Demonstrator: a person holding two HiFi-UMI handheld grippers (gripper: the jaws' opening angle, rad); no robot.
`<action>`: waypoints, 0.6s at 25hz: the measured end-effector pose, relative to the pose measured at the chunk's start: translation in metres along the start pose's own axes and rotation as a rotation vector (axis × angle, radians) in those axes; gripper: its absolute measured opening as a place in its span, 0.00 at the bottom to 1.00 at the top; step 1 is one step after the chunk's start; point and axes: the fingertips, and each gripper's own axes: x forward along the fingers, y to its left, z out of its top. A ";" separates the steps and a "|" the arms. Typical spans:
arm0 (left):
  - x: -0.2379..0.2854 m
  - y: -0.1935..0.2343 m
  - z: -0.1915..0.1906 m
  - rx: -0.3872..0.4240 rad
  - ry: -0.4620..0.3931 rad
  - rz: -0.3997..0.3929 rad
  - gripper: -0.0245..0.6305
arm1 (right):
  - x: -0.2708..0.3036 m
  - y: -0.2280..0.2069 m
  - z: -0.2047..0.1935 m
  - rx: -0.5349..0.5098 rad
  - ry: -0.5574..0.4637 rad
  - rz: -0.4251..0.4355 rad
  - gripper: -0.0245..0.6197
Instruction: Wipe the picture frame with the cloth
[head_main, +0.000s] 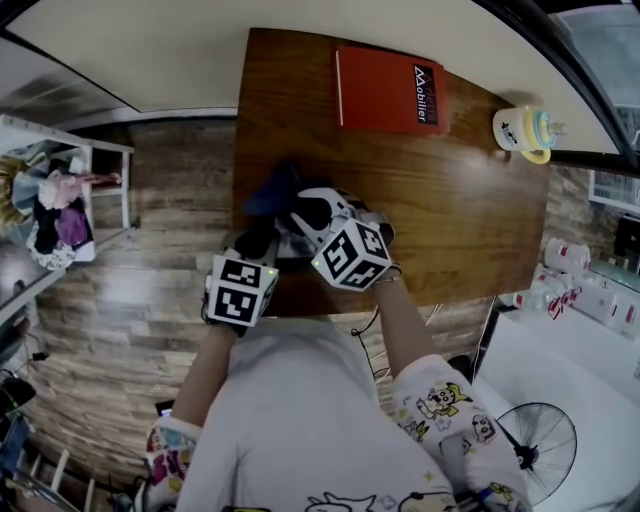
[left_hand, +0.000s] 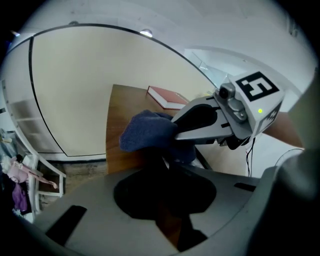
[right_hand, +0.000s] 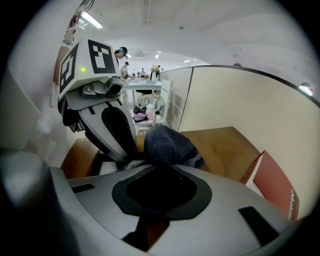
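Observation:
A dark blue cloth (head_main: 272, 190) (left_hand: 142, 130) (right_hand: 167, 142) is bunched at the near left of the wooden table (head_main: 450, 220). My right gripper (head_main: 300, 210) (left_hand: 172, 127) is shut on it, and the cloth bulges out past its fingers. Just below the cloth a pale edge of the picture frame (head_main: 292, 247) (right_hand: 116, 167) shows. My left gripper (head_main: 262, 240) (right_hand: 125, 152) reaches down onto that frame beside the cloth and appears shut on its edge. Most of the frame is hidden under both grippers.
A red book (head_main: 390, 90) lies at the table's far side and a cup with a yellow-green lid (head_main: 522, 130) stands at the far right corner. A white shelf with toys (head_main: 60, 200) is on the left; white bottles (head_main: 570, 270) and a fan (head_main: 540, 445) are on the right.

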 end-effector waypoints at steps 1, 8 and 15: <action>0.000 0.000 0.000 0.000 -0.001 0.001 0.15 | -0.002 -0.001 -0.004 0.007 0.002 -0.003 0.11; 0.001 -0.001 0.000 0.008 -0.002 0.006 0.15 | -0.019 -0.008 -0.021 0.073 0.007 -0.030 0.11; 0.001 -0.002 0.001 0.026 -0.004 0.016 0.15 | -0.041 -0.017 -0.039 0.187 0.006 -0.111 0.11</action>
